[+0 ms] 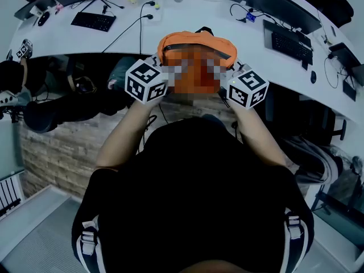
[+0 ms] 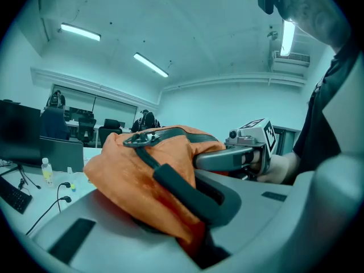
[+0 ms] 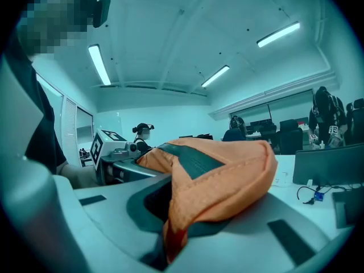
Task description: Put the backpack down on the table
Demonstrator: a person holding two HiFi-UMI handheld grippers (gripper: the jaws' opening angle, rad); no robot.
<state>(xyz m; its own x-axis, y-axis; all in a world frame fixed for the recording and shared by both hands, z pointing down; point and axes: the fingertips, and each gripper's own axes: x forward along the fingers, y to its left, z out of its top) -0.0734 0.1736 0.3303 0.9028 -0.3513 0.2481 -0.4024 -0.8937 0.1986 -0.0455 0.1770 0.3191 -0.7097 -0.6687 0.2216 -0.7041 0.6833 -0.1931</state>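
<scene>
Above the desk [image 1: 187, 16] edge, left gripper [image 2: 196, 238] and right gripper [image 3: 168, 238] clamp fingers on the orange backpack [image 1: 182, 40]; its underside is hidden, probably unsupported.

Backpack [image 1: 190, 40] lower part hidden in head view.

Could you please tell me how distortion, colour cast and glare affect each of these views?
Head view: the fisheye bends the white desk into an arc, and a mosaic patch hides part of the orange backpack. Left gripper view: teal cast, dark rounded corners, ceiling lights blown out to glare. Right gripper view: same cast and vignette, a mosaic patch at top left.
</scene>
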